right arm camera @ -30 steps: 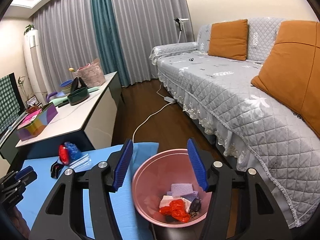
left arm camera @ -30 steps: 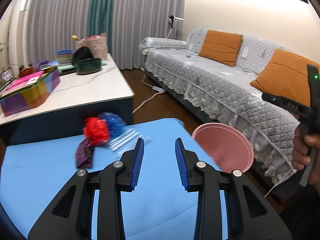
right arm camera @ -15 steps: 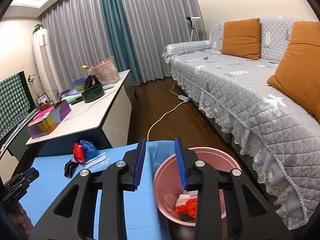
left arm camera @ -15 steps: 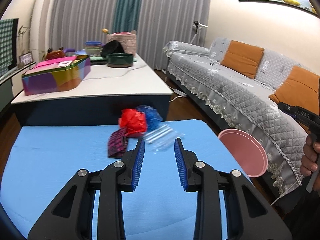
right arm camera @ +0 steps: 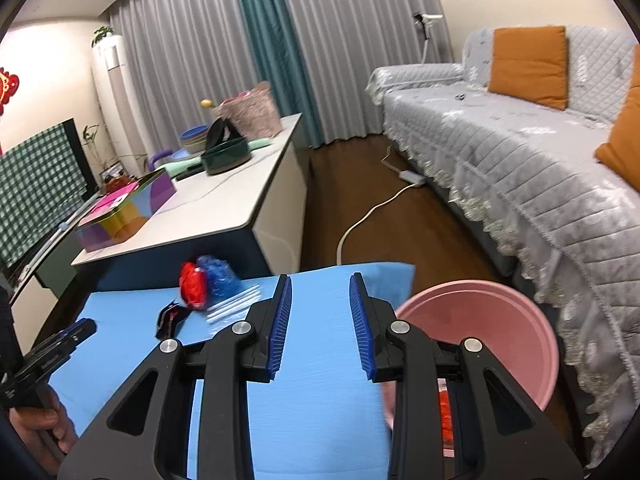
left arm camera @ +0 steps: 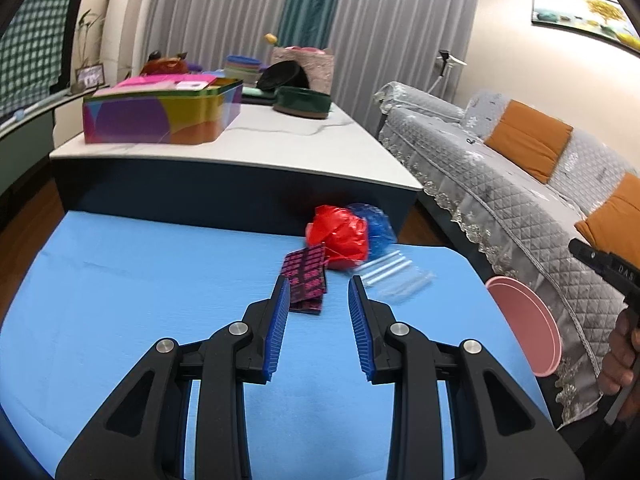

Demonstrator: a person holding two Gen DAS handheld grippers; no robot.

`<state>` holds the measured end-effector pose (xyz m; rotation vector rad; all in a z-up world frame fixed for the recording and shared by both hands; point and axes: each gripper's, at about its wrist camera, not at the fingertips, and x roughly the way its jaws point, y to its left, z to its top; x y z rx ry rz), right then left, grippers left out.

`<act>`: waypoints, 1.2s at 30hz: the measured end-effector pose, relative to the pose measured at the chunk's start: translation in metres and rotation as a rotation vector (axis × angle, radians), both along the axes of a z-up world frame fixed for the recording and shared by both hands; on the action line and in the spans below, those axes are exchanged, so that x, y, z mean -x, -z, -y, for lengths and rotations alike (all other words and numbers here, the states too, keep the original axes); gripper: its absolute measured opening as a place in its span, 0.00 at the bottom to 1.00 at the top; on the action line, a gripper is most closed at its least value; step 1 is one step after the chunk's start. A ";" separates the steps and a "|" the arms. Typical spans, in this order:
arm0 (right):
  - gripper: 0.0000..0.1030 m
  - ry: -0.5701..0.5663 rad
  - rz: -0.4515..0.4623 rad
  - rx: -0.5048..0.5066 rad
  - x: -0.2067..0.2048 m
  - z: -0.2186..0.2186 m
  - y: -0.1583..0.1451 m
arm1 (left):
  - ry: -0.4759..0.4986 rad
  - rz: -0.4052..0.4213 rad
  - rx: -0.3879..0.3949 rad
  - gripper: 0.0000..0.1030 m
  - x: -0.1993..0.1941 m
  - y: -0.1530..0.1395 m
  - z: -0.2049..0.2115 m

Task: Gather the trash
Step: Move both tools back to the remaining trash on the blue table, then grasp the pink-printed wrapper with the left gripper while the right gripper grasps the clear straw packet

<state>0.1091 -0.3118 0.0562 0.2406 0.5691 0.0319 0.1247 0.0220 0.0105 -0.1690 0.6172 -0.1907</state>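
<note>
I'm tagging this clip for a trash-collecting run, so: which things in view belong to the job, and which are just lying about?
Part of the job:
crumpled red plastic wrapper
crumpled blue plastic wrapper
dark packet with pink print
clear plastic sleeve of white sticks
round pink plastic bin

Just lying about:
multicoloured metal tin
dark green round bowl
orange cushions
white cable

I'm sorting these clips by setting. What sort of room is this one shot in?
Most likely a home living room. A long sofa with a quilted grey cover and orange cushions runs along one wall, floor-length curtains hang behind, and a low white-topped coffee table stands in the middle.
</note>
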 end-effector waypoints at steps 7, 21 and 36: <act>0.30 -0.053 -0.040 -0.007 -0.035 -0.033 0.029 | -0.006 -0.023 -0.022 0.30 -0.022 0.024 0.005; 0.48 -0.063 -0.230 -0.185 -0.118 -0.066 0.111 | 0.005 -0.074 -0.125 0.55 -0.072 0.061 0.035; 0.19 -0.082 -0.291 -0.102 -0.135 -0.087 0.123 | -0.006 -0.145 -0.220 0.30 -0.094 0.069 0.044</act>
